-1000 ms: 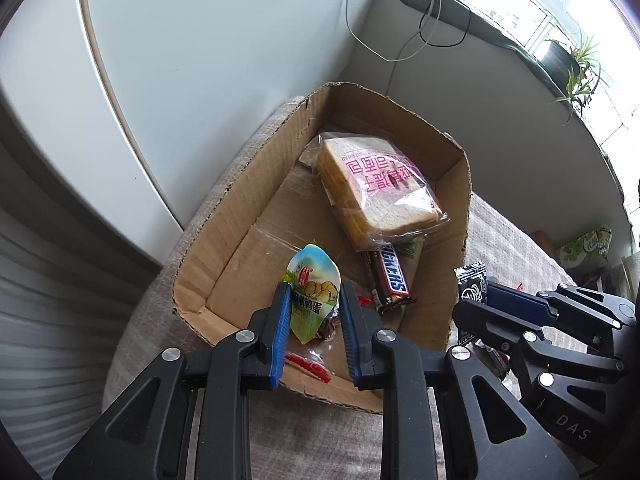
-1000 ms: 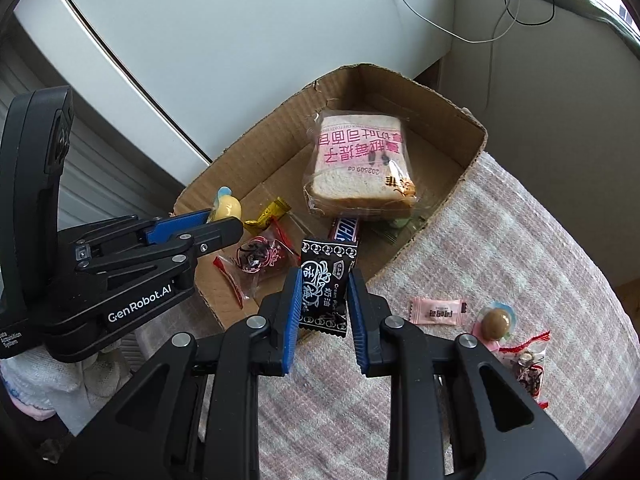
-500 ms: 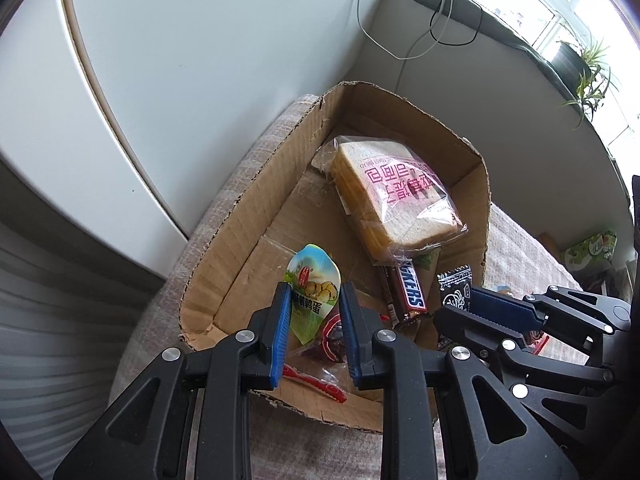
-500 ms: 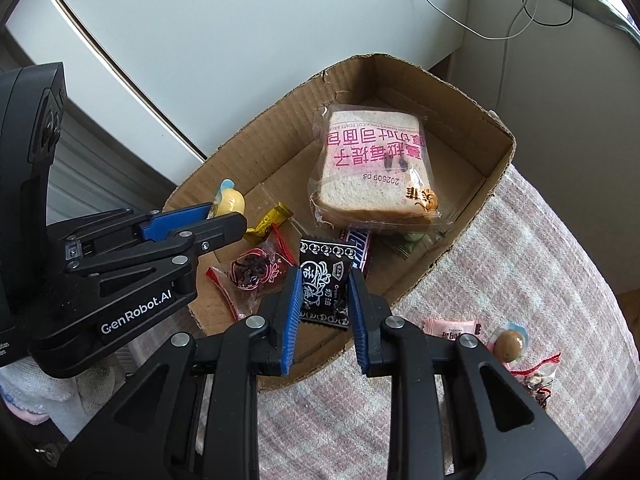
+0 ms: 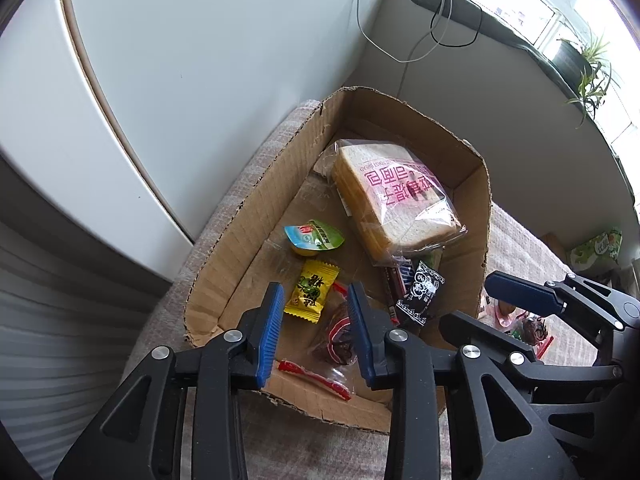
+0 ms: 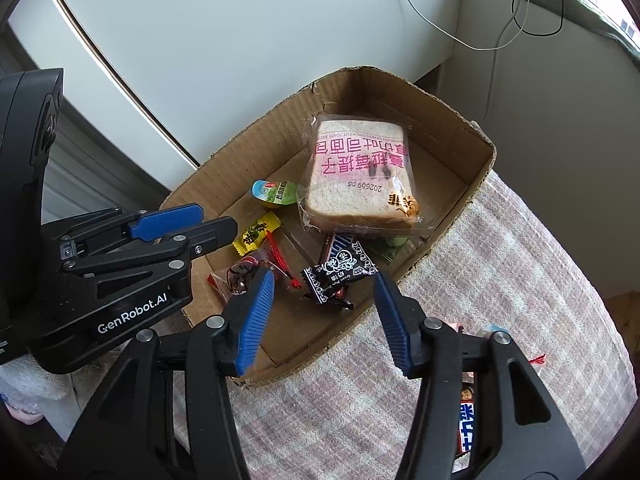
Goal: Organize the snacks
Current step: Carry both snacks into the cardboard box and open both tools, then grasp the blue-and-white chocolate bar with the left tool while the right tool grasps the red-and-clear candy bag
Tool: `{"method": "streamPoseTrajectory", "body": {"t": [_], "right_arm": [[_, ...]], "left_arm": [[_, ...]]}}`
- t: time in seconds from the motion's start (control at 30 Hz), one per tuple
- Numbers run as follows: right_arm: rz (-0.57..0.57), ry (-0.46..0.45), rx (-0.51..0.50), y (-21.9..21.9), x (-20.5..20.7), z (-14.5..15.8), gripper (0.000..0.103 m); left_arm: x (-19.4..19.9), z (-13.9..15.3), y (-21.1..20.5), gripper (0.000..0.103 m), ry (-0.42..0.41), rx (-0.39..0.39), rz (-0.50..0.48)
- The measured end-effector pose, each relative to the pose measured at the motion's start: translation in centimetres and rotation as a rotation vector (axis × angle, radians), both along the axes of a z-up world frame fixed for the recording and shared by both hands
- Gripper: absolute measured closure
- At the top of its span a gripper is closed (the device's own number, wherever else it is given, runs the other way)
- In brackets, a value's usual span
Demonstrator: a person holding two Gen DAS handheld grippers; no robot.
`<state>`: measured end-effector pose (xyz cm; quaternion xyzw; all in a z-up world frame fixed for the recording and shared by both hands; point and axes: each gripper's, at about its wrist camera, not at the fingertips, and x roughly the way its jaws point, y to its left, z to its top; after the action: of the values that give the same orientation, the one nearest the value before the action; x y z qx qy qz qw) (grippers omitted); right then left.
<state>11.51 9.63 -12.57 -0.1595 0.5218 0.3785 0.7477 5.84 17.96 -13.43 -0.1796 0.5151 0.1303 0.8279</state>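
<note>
Both your left gripper [image 5: 316, 328] and right gripper [image 6: 324, 316] hang released above the cardboard box [image 6: 452, 128]; next fetch the snacks [image 6: 466, 424] on the worktop.

The right gripper [image 6: 324, 316] has its blue fingers wide apart over the near edge of a cardboard box [image 6: 478, 178]. Nothing is between them. In the box a black candy packet [image 6: 340, 270] lies on a chocolate bar [image 6: 338, 245], next to a big bag of bread [image 6: 360, 176], a yellow candy [image 6: 256, 234] and a jelly cup [image 6: 276, 193]. The left gripper [image 6: 176, 226] is at the left side
</note>
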Motion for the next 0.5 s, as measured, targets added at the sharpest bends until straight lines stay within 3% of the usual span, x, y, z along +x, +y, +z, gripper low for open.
{"method": "streamPoseTrajectory", "body": {"t": [0.1, 0.37, 0.5], "right_arm": [[-0.010, -0.010, 0.002, -0.9, -0.1, 0.5, 0.035], [-0.064, -0.018, 0.009, -4.0, 0.0, 1.6, 0.032], [-0.101, -0.020, 0.023, -6.1, 0.5, 2.3, 0.028]], "left_arm": [[-0.2, 0.3, -0.2, 0.059, -0.010, 0.006, 0.003], [-1.0, 1.6, -1.4, 0.043, -0.036, 0.031, -0.001], [-1.2, 2.5, -2.5, 0.041, -0.055, 0.042, -0.021]]}}
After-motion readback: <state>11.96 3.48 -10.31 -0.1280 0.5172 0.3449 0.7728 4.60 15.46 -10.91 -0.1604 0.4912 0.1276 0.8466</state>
